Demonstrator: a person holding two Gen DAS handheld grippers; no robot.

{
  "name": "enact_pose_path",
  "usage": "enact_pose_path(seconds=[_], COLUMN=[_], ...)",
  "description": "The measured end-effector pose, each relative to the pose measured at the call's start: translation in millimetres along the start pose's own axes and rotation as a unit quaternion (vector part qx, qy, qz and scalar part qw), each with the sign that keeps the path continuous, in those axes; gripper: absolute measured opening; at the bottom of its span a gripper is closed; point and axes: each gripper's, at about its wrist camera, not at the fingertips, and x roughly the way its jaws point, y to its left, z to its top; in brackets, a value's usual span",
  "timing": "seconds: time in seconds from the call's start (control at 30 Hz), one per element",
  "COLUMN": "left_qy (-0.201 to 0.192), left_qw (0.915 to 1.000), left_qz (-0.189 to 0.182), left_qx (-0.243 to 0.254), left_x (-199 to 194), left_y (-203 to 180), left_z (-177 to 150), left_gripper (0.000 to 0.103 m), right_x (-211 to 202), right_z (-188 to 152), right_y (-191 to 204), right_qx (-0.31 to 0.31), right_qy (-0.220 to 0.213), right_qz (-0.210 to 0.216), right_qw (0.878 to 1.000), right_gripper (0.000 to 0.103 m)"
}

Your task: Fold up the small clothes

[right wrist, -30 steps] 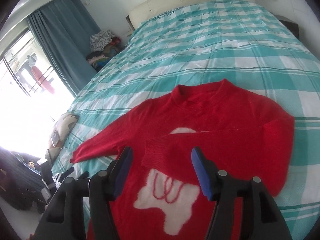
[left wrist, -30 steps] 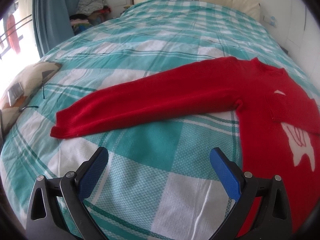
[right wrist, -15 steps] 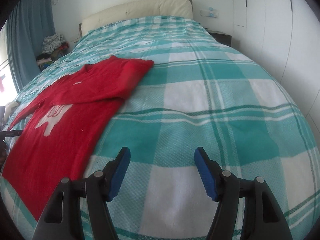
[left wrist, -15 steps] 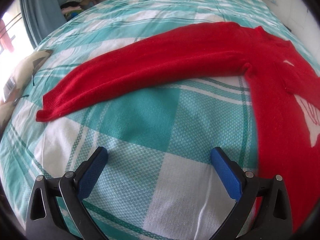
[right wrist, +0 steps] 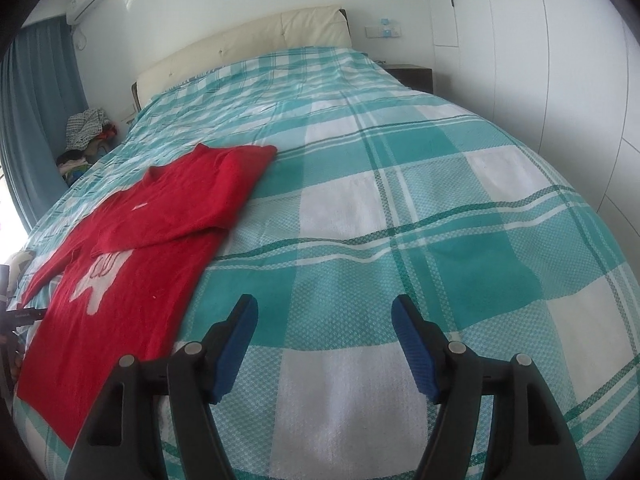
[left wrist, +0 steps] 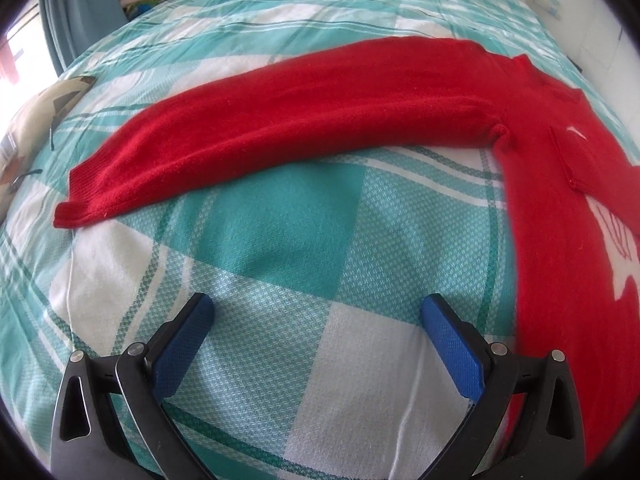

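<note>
A red sweater [left wrist: 552, 208] with a white motif lies flat on the checked bedspread [left wrist: 280, 248]. Its one long sleeve [left wrist: 280, 120] stretches out to the left, cuff [left wrist: 76, 196] at the far end. The other sleeve [right wrist: 176, 216] is folded across the chest. My left gripper [left wrist: 318, 320] hovers open over bare bedspread, just short of the stretched sleeve, nothing between its blue pads. In the right wrist view the sweater [right wrist: 112, 280] lies to the left. My right gripper [right wrist: 324, 320] stands to its right over the bedspread, its jaws opening, empty.
A cream headboard [right wrist: 248, 44] closes the far end of the bed. A pile of clothes [right wrist: 86, 132] sits by the blue curtain [right wrist: 36, 120]. White wardrobe doors [right wrist: 540, 60] run along the right. A patterned cushion [left wrist: 36, 120] lies at the bed's left edge.
The right gripper swung from over the sweater's chest to the bedspread on its right. The left gripper moved closer and lower toward the stretched sleeve, which now fills more of the view.
</note>
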Motion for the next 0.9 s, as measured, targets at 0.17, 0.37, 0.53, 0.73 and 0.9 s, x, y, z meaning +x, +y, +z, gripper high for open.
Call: enact_pose_path(seconds=[0.17,0.37,0.53,0.73,0.9], left_qy=[0.0,-0.001,-0.002,-0.002,-0.003], left_qw=[0.9999,0.9999,0.9999,0.9999,0.9999], left_qz=[0.001,-0.002,-0.003,-0.003,-0.004], left_qx=[0.012,0.015,0.014,0.014,0.014], left_x=[1.4,3.0,2.9,3.1,2.6], left_y=[-3.0,-3.0,-2.4,-2.1,-1.5], left_z=[2.8,3.1,2.3,2.0,1.2], left_gripper=[0.103,0.103,0.103,0.103,0.103], right_x=[1.3,-1.4,-4.7,-5.5,-5.9], right_z=[-3.7,-5.8,-5.3,-4.1,-4.1], right_y=[6.9,14.5,13.8,9.7,9.5], right_qx=[-0.007,-0.015,-0.011,-0.002,-0.002], right_qy=[0.002,-0.004,-0.009,-0.01,-0.011], right_qz=[0.004,0.006,0.006,0.005,0.005], right_qw=[1.0,1.0,1.0,1.0,1.0], right_gripper=[0.069,0.069,0.069,0.069,0.069])
